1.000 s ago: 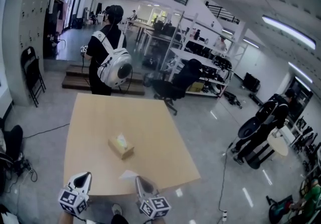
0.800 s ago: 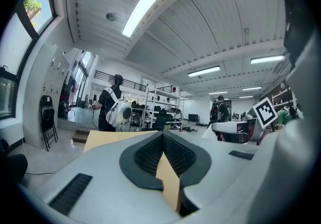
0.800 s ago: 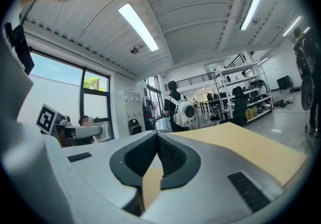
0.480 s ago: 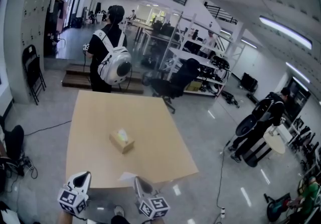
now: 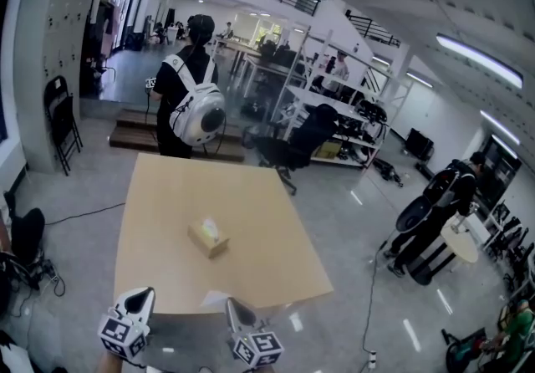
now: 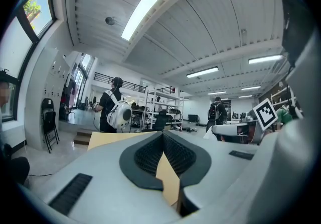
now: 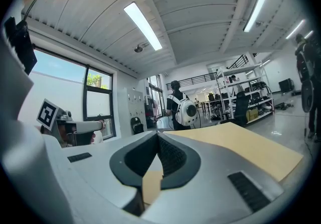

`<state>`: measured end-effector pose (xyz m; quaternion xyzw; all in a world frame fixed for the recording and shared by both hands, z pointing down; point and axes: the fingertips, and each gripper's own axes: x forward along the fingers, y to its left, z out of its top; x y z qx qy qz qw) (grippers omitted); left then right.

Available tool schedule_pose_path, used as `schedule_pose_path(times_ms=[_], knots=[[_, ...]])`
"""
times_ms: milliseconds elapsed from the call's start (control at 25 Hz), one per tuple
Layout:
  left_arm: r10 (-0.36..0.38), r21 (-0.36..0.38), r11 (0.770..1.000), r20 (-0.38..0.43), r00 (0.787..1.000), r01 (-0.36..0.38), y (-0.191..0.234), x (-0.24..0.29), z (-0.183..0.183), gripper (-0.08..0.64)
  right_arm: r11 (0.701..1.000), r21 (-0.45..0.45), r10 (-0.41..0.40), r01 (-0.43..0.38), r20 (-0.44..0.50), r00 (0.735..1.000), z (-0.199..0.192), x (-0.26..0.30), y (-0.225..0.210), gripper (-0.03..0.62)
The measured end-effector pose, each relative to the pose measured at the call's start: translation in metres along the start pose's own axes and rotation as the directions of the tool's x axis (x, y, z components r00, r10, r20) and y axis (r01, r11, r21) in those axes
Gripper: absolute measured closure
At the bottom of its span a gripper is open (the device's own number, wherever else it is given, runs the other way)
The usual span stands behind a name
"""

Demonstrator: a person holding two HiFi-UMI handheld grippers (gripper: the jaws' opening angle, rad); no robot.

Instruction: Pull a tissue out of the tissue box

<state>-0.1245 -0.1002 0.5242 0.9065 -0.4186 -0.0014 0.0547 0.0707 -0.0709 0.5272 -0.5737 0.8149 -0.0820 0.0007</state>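
Across the last second little is seen to have changed around the tissue box (image 5: 208, 238). The box is found in the middle of the surface (image 5: 259, 212), with a pale tissue standing up from its top. Its small shift in the head view is shared by the whole room, so a move of the camera is read rather than a move of the box.

On the near side of the box, at the surface's edge, a white sheet (image 5: 216, 299) that looks like a loose tissue has kept its place. The left gripper (image 5: 143, 293) and the right gripper (image 5: 233, 304) are held well short of the box, one on either side of that sheet. No approach toward the box can be made out between the pictures.

The left fingers (image 6: 145, 156) are seen pressed together with nothing between them. The same is seen of the right fingers (image 7: 173, 160), which have stayed closed throughout.

A tissue lying free of the box is what the task would leave behind. Whether this sheet came from this box cannot be told.
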Motion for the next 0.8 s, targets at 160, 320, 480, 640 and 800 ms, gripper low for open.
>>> schedule_pose_path(times_ms=[160,320,480,640,800], knots=[[0.009,-0.003,1.000,-0.008,1.000,-0.010,-0.0022,-0.0052,0.0034,0.552,1.000,0.010,0.009,-0.009,0.009,1.000,0.0011,-0.0019,0.0036,0.591],[0.012,0.005,1.000,0.006,1.000,-0.013,-0.0009,-0.0074,0.0024,0.552,1.000,0.011,0.012,-0.012,0.012,1.000,0.0032,-0.0036,0.0044,0.591],[0.014,0.000,1.000,-0.005,1.000,-0.014,-0.0022,-0.0090,0.0011,0.552,1.000,0.009,0.010,-0.011,0.014,1.000,0.0026,-0.0041,0.0049,0.591],[0.011,0.004,1.000,0.000,1.000,-0.011,-0.0019,-0.0094,0.0000,0.552,1.000,0.012,0.009,-0.010,0.016,1.000,0.0009,-0.0046,0.0049,0.591],[0.006,0.004,1.000,0.005,1.000,-0.006,-0.0057,-0.0092,-0.0002,0.552,1.000,0.017,0.013,-0.013,0.017,1.000,0.0029,-0.0083,0.0039,0.591]])
